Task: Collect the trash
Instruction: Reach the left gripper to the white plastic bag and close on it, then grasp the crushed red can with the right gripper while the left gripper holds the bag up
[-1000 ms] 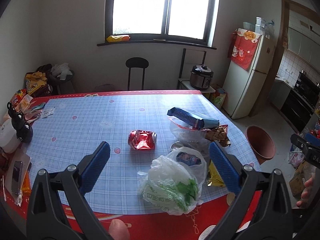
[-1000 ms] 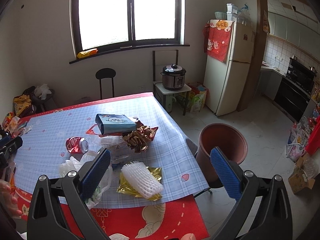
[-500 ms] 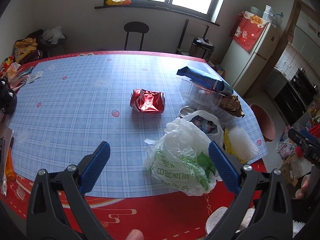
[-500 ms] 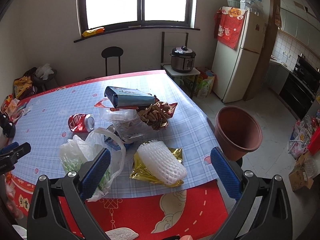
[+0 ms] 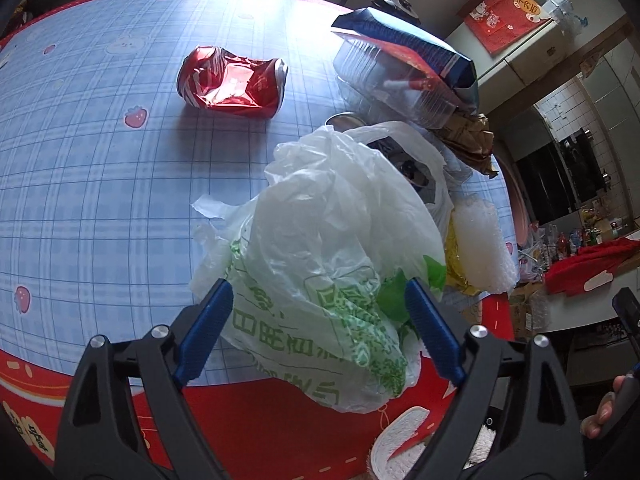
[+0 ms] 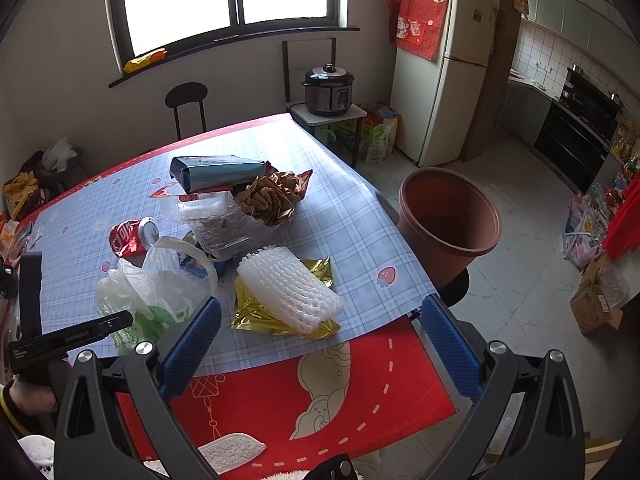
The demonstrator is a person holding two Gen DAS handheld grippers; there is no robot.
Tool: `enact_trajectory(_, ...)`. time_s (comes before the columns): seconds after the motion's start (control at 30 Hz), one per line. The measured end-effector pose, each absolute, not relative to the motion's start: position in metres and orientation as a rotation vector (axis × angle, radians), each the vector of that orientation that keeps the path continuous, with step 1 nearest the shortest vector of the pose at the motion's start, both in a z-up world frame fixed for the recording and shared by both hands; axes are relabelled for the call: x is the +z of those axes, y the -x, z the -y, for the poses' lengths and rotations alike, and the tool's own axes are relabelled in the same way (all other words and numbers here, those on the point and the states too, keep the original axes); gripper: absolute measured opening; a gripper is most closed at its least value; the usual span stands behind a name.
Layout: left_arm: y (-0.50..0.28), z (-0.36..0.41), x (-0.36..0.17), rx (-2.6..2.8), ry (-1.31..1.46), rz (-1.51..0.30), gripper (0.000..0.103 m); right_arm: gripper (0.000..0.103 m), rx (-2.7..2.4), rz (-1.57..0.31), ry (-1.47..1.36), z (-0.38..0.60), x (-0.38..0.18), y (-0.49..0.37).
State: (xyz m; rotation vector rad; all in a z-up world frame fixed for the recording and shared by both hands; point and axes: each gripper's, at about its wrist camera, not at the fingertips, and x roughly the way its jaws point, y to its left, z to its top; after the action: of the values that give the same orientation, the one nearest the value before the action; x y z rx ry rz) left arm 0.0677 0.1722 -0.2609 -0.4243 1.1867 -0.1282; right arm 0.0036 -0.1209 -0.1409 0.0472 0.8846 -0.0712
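The left tool [image 5: 316, 320] has dropped close over the white plastic bag [image 5: 332, 240] at the worktop's [image 5: 100, 184] near edge, jaws narrowing but still apart around it, crushed red can [image 5: 234, 84] beyond; the right tool [image 6: 318, 344] stays spread.

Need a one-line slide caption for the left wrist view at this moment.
Left gripper, jaws closing around but not yet pressing a white plastic bag on the checked table, crushed red can behind.
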Motion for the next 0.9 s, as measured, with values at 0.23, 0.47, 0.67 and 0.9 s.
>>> enact_trajectory(0.23, -0.078, -0.161, -0.29, -0.137, 0.39, -1.241, 0.087, 0.099, -0.074, -0.912, -0.075, 0.127, -0.145, -0.001)
enact_trajectory(0.47, -0.077, -0.158, -0.303, -0.155, 0.372, -1.256, 0.039, 0.099, 0.006, -0.958, -0.047, 0.107, -0.154, -0.01)
enact_trajectory(0.67, -0.067, -0.168, -0.29, -0.196, 0.372, -1.196, 0.02, 0.099, 0.066, -0.969, -0.032, 0.087, -0.156, -0.023)
enact_trajectory(0.9, -0.046, -0.194, -0.251, -0.179, 0.35, -1.042, 0.018, 0.099, 0.152, -0.987, 0.017, 0.053, -0.162, -0.038)
